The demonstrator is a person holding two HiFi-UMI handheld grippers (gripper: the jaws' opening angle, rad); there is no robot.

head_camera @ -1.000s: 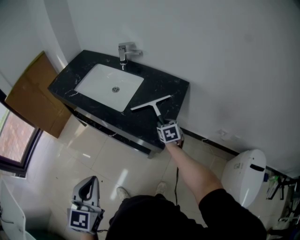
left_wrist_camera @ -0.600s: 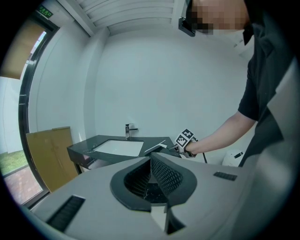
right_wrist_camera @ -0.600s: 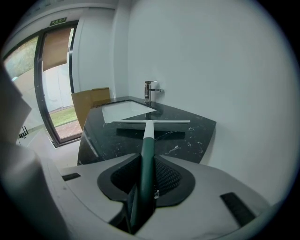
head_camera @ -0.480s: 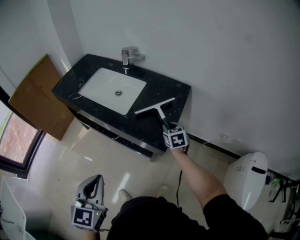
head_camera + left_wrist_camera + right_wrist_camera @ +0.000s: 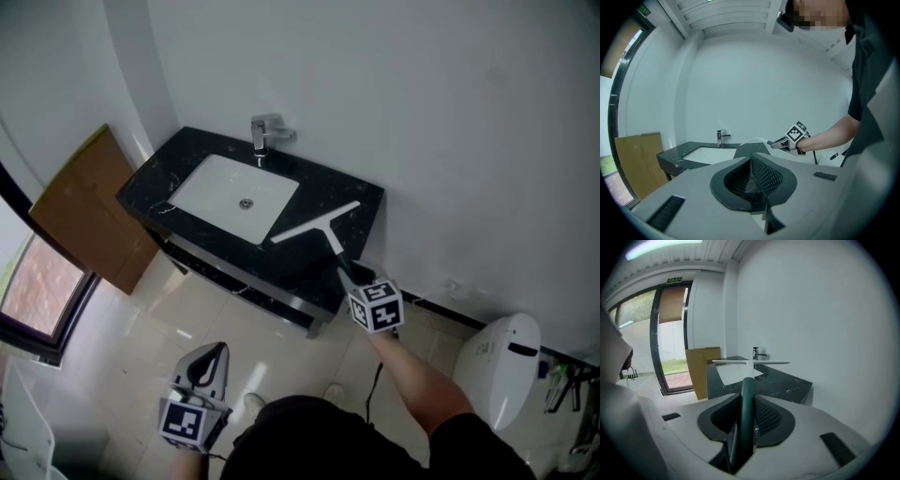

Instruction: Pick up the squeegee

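The squeegee (image 5: 317,223) has a white blade and a dark green handle. It hangs above the right end of the black counter (image 5: 323,186), with my right gripper (image 5: 356,281) shut on the handle. In the right gripper view the handle (image 5: 747,394) runs out between the jaws to the level blade (image 5: 750,362). My left gripper (image 5: 212,361) is low over the floor at the bottom left, far from the counter. In the left gripper view it (image 5: 751,164) is shut with nothing in it, and the right gripper's marker cube (image 5: 797,134) shows ahead.
A white sink (image 5: 234,196) and a chrome faucet (image 5: 266,134) are set in the counter. A brown board (image 5: 86,208) leans left of it by a glass door (image 5: 37,300). A white toilet (image 5: 500,361) stands at the right. Pale floor tiles (image 5: 211,309) lie below.
My right gripper has drawn back toward the person with the squeegee, which has come up off the counter. The left gripper stays low and shut.
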